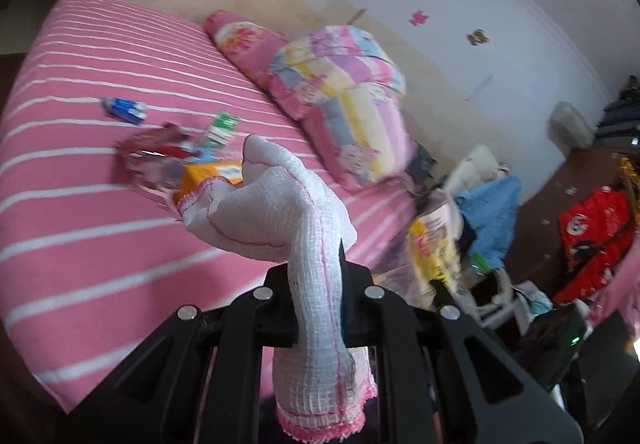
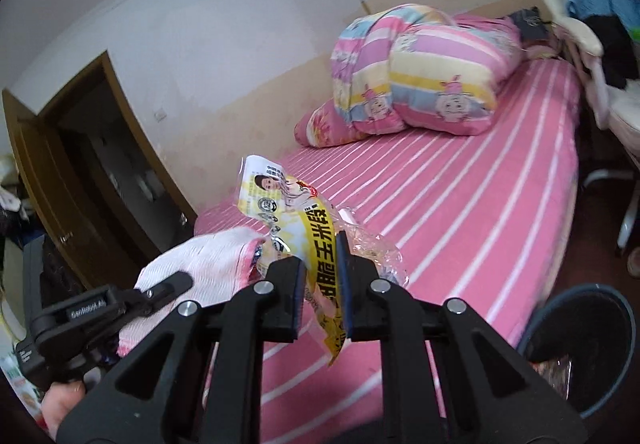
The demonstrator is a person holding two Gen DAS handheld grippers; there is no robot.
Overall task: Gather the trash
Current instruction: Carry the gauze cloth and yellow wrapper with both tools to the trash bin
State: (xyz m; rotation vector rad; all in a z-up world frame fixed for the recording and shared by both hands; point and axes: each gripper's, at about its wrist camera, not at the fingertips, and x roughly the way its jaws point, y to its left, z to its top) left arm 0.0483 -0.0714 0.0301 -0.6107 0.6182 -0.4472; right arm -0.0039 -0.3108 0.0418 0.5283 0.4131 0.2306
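Observation:
My left gripper (image 1: 320, 264) is shut on a white gauze cloth with pink edging (image 1: 276, 195), held above the pink striped bed (image 1: 100, 236). The cloth and left gripper also show in the right wrist view (image 2: 200, 264). My right gripper (image 2: 324, 276) is shut on a yellow and clear snack wrapper (image 2: 296, 219), held over the bed's near edge. The wrapper also shows in the left wrist view (image 1: 432, 244). Trash lies on the bed beyond the cloth: a blue packet (image 1: 124, 109), a green and white carton (image 1: 220, 127), a red wrapper (image 1: 156, 151) and an orange box (image 1: 212, 173).
A dark round bin (image 2: 580, 344) with some clear plastic inside stands on the floor at the bed's near right. A folded pastel quilt (image 2: 420, 75) and pink pillow (image 2: 320, 127) lie by the wall. A cluttered white chair (image 2: 580, 23) stands at the bedside. A brown door (image 2: 80, 171) is at left.

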